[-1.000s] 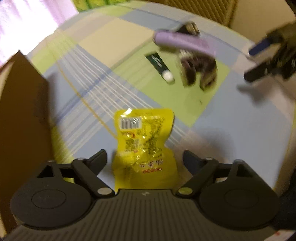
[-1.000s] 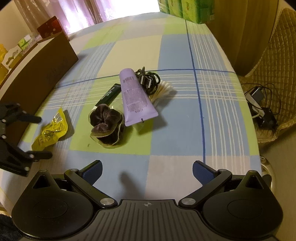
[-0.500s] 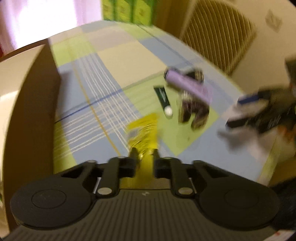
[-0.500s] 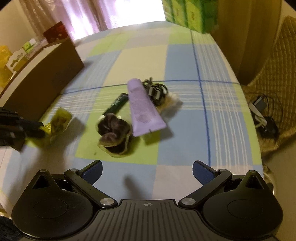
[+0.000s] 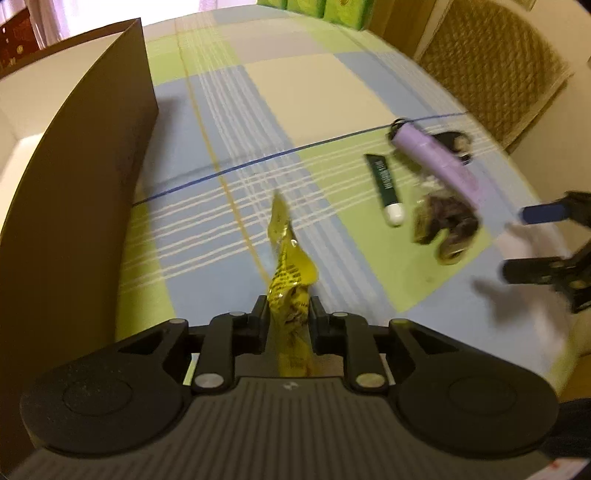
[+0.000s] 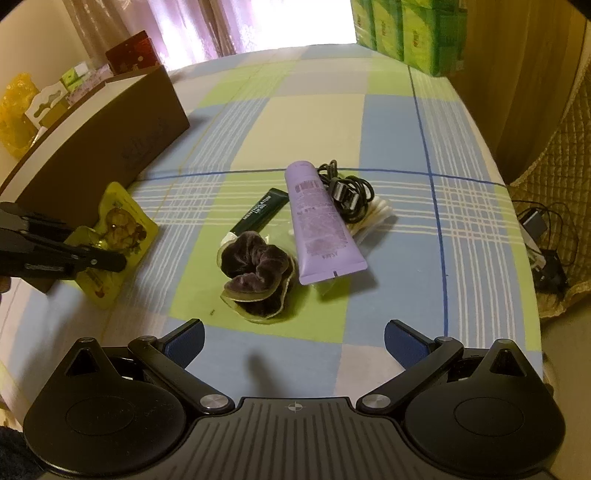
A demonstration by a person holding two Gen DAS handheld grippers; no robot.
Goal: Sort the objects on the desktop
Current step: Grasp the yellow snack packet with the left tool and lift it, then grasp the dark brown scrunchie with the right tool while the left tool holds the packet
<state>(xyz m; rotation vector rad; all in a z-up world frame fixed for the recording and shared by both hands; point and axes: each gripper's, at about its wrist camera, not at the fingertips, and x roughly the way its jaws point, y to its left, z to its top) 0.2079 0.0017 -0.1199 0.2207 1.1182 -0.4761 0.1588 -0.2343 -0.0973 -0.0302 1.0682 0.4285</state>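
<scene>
Left gripper (image 5: 287, 319): we have it clamped on the yellow snack packet (image 5: 290, 280); jaws pressed in on both sides of the foil, packet standing edge-on and sticking forward past the tips.
Packet position: lifted clear of the tablecloth (image 5: 306, 92), just beside the brown box (image 5: 85, 177) wall. Right wrist view shows it flat-on at far left (image 6: 118, 236), pinched by the left gripper (image 6: 107, 260).
Right gripper (image 6: 294, 338): spread wide, nothing between the fingers; we see it hovering over the near edge of the table, short of the pile.
Remaining pile: purple tube (image 6: 319, 225) lying across a black USB cable (image 6: 347, 194) and a bundle of cotton swabs (image 6: 376, 212); dark green tube (image 6: 260, 216) just beside it on its left; brown scrunchie (image 6: 256, 273) in front, touching the purple tube's wide end.
Box edge: tall wall runs along the table's left side, open top; we cannot see inside it.
Open room: bare cloth between box and pile, and a wide clear strip on the right, from the pile to the table edge.
Table edges: cloth drops off on the right, toward a quilted chair (image 6: 561, 206) and a charger with cables on the floor (image 6: 543, 243).
Far end: green cartons (image 6: 406, 33) stacked at the table's back edge.
Room: pink curtains (image 6: 192, 29) with bright window behind; shelf clutter behind the box, including a yellow bag (image 6: 16, 110).
</scene>
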